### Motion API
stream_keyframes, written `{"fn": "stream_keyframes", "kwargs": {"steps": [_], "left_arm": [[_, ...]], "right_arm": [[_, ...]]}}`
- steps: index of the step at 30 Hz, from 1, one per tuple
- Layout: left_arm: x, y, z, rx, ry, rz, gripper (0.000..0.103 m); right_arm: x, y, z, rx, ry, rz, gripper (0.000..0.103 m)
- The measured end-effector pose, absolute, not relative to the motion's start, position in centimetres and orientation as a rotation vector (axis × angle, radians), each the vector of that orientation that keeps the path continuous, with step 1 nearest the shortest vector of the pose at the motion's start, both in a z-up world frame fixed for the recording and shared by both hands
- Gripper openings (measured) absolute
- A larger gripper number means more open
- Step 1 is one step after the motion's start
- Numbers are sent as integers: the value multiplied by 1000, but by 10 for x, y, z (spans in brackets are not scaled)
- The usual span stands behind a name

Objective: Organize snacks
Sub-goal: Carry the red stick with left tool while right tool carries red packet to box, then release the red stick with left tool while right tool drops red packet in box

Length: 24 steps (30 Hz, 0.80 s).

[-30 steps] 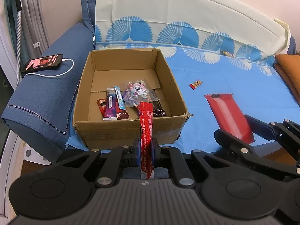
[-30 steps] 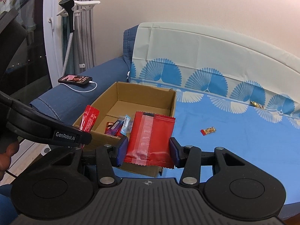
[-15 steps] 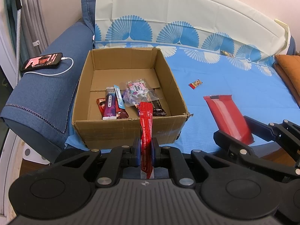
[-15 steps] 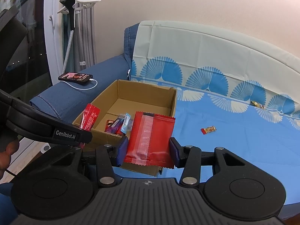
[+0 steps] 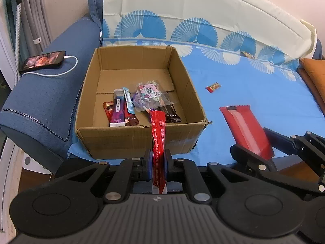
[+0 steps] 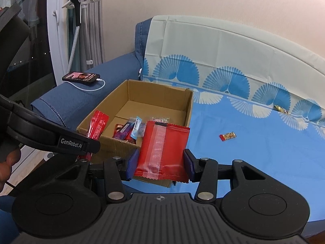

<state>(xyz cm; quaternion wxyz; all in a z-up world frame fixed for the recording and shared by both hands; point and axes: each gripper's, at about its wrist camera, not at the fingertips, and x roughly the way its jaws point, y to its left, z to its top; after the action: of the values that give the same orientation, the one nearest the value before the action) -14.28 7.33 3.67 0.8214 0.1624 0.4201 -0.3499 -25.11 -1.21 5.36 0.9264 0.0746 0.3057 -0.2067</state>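
An open cardboard box (image 5: 140,140) stands on the blue sofa cover, also in the right wrist view (image 6: 189,105). Several snack packets (image 5: 142,103) lie inside it. My left gripper (image 5: 158,163) is shut on a thin red stick packet (image 5: 158,138), held upright just in front of the box's near wall. My right gripper (image 6: 160,165) is shut on a wide red packet (image 6: 162,148), held to the right of the box; it shows in the left wrist view (image 5: 245,130). A small red and gold candy (image 5: 213,86) lies on the cover.
A phone (image 5: 43,60) with a white cable lies on the blue armrest left of the box. Another small wrapped candy (image 6: 281,109) lies near the backrest. An orange cushion (image 5: 313,69) is at far right. A steamer stand (image 6: 76,6) stands by the curtain.
Both grippers have moved slightly toward the box with their packets still held. Nothing was let go.
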Motion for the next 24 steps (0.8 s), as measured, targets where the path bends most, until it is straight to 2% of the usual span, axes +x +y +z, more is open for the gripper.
{"fn": "stream_keyframes", "kwargs": {"steps": [24], "left_arm": [[-44,36,31,286,913,-674,11]], "right_arm": [[-169,-55,31,183,712,-415,50]]}}
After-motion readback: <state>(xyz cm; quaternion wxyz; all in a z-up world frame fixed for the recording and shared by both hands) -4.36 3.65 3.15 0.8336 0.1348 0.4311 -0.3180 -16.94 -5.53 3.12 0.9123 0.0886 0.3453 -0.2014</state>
